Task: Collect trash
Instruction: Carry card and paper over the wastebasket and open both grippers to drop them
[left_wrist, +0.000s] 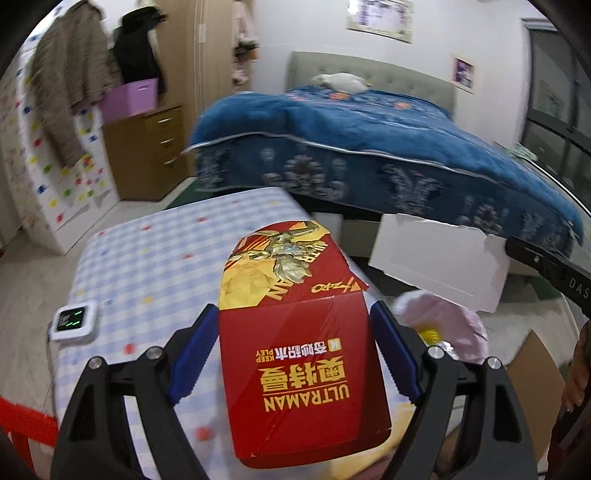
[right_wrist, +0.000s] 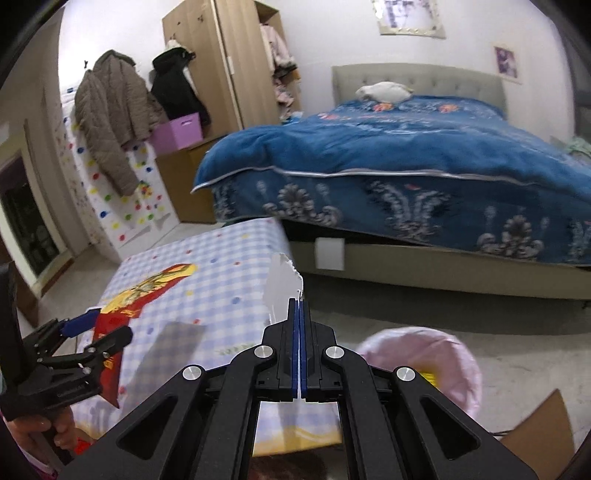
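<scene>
Bedding in blue covers the one bed (right_wrist: 406, 155) we see across the room, with one white pillow (right_wrist: 384, 91) at its headboard. Beside the wardrobe (right_wrist: 225, 62) stands a chest of drawers (left_wrist: 151, 147) bearing one purple storage box (right_wrist: 177, 136); what it holds we cannot tell. Two coats hang there, one brown (right_wrist: 110, 114) and one black (right_wrist: 177, 88).

Nearer to us is the bench (left_wrist: 155, 251), under a blue-checked cloth with coloured dots. At its left edge lies one small white device (left_wrist: 74, 320) with a lit green display.

Just right of the bench sits one pink-lined trash bin (right_wrist: 443, 362); something yellow shows inside it, too blurred to name. A brown cardboard sheet (right_wrist: 539, 428) lies next to it.

Our left gripper (left_wrist: 293, 350) has its jaws set wide and clamped on the sides of one red carton (left_wrist: 295, 354), held above the bench. Its printing reads "ULTRAMAN", "KEEP PLEY" and "ZERO", with yellow Chinese characters and a gold armoured figure on the torn flap.

Our right gripper (right_wrist: 297, 343) has its jaws pressed together on one torn white card piece (left_wrist: 439, 262), held above the gap between bench and bed, over the bin; it carries no writing we can read.
</scene>
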